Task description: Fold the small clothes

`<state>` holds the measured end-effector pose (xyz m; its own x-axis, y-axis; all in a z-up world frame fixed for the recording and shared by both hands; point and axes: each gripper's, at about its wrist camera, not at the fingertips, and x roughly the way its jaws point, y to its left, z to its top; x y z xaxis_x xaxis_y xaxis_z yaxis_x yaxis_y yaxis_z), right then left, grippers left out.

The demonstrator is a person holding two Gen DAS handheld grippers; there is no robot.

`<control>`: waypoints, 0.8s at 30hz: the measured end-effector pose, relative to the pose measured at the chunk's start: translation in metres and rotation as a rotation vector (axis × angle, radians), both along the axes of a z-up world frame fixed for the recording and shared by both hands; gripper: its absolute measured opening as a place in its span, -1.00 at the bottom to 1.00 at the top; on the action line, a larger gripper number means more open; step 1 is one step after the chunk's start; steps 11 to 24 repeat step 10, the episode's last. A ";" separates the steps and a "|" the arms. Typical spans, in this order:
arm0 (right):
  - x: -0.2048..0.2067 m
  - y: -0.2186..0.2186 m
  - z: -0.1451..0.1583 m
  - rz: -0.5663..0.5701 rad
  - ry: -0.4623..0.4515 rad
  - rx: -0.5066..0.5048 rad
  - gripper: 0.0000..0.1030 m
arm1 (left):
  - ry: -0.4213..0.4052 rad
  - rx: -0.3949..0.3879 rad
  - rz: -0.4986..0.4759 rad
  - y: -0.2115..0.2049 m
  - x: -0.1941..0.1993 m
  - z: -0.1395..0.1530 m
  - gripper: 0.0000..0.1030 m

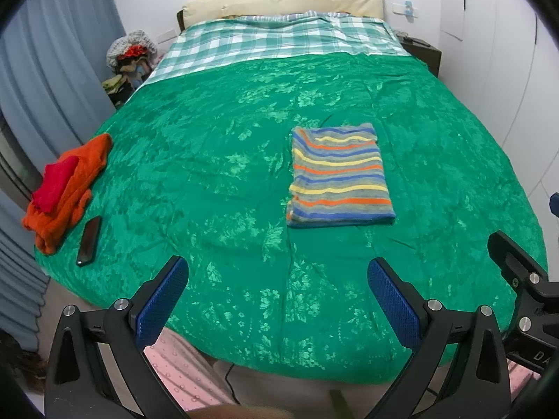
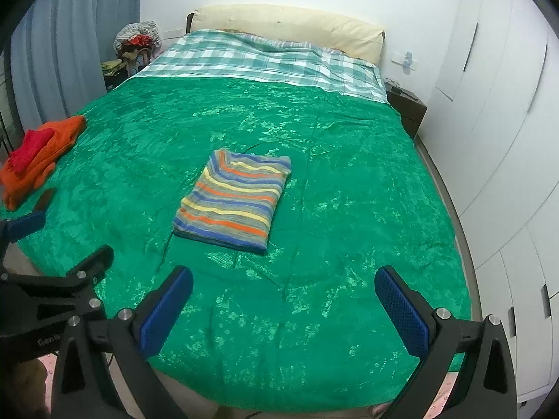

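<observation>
On the bed, mid-spread, lies the striped top, folded flat. Soft, light knit; it will sag, so pinch both near corners. Your left tool and right tool are spread, empty.

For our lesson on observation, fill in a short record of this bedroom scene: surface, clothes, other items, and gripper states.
surface: green bedspread on a bed
folded item: striped garment, lying flat mid-bed
unfolded pile: orange garment with a red garment on top, at the bed's left edge
other item: black phone beside the pile
left gripper: open, holding nothing
right gripper: open, holding nothing
</observation>
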<state>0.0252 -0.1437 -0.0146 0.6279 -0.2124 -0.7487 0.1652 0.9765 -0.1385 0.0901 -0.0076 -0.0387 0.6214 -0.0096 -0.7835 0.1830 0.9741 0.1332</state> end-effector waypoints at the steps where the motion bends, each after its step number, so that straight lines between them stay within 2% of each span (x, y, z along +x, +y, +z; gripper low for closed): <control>1: 0.000 -0.001 0.000 -0.002 0.000 -0.001 0.99 | 0.000 -0.002 0.001 0.000 0.000 0.000 0.99; 5: 0.001 -0.002 0.001 -0.006 0.002 -0.002 0.99 | 0.008 -0.033 -0.003 0.001 0.001 0.001 0.99; 24: 0.002 -0.005 0.001 -0.009 -0.002 -0.002 0.99 | -0.013 -0.019 -0.001 -0.003 0.000 0.002 0.98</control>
